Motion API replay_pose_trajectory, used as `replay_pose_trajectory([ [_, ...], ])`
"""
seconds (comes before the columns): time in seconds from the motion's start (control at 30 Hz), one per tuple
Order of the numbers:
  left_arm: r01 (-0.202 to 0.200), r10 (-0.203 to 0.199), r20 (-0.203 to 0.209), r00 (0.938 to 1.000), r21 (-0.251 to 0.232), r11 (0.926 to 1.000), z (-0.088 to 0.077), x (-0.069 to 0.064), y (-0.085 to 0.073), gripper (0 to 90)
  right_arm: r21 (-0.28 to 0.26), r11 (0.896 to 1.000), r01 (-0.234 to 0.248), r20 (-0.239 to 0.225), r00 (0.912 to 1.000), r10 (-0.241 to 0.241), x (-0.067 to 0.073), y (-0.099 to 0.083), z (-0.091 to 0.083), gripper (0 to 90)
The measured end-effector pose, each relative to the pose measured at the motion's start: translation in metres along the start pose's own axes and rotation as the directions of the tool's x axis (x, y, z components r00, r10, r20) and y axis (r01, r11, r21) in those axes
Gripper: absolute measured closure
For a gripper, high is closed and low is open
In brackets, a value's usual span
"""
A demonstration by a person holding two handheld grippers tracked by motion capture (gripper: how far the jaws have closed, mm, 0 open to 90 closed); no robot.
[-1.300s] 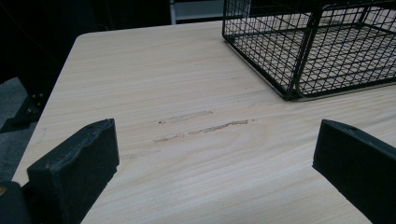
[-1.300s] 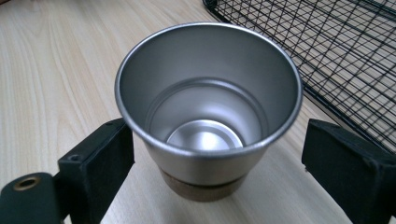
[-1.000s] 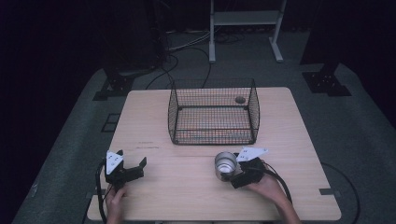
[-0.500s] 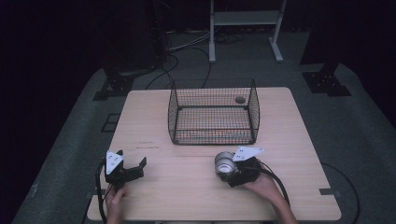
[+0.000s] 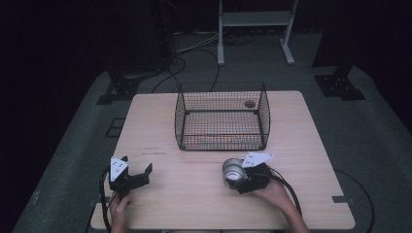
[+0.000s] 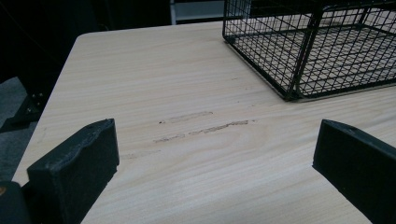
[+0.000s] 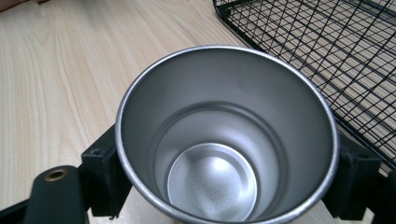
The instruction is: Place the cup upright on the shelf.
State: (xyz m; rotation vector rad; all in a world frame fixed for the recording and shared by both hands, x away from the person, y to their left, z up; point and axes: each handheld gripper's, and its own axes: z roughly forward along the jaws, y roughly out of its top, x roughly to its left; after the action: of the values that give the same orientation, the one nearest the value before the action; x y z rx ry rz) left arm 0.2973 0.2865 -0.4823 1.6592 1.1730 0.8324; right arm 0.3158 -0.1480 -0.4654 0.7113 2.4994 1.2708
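Cup before basket — on table

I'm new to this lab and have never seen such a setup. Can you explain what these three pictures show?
A person sits at a pale wooden table, holding a black two-jaw gripper in each hand. The high view looks down from above; the other two views come from cameras riding on each gripper. The left gripper rests with its jaws wide apart and nothing between them. The right gripper has its jaws against both sides of a shiny, empty metal cup. Beyond them stands a black wire basket, open at the top, with a small round grey thing seen at its far side.
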Motion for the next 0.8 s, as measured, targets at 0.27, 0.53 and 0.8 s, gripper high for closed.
replay_pose_trajectory([
  [0.27,0.001,-0.001,0.0,1.0,0.0,1.0,0.0,0.0,0.0,0.0,-0.008,1.0,-0.004,-0.01,0.9999,0.004,0.001,0.003,-0.005,17.8],
  [0.53,0.0,0.0,0.0,1.0,0.0,1.0,0.0,0.0,0.0,0.0,-0.03,1.0,-0.008,-0.029,0.9996,0.007,0.003,0.013,-0.016,17.9],
  [0.8,0.001,-0.001,0.001,1.0,0.0,1.0,0.0,0.0,0.0,0.0,-0.039,0.999,-0.017,-0.043,0.999,0.015,0.0,0.023,-0.024,17.9],
])
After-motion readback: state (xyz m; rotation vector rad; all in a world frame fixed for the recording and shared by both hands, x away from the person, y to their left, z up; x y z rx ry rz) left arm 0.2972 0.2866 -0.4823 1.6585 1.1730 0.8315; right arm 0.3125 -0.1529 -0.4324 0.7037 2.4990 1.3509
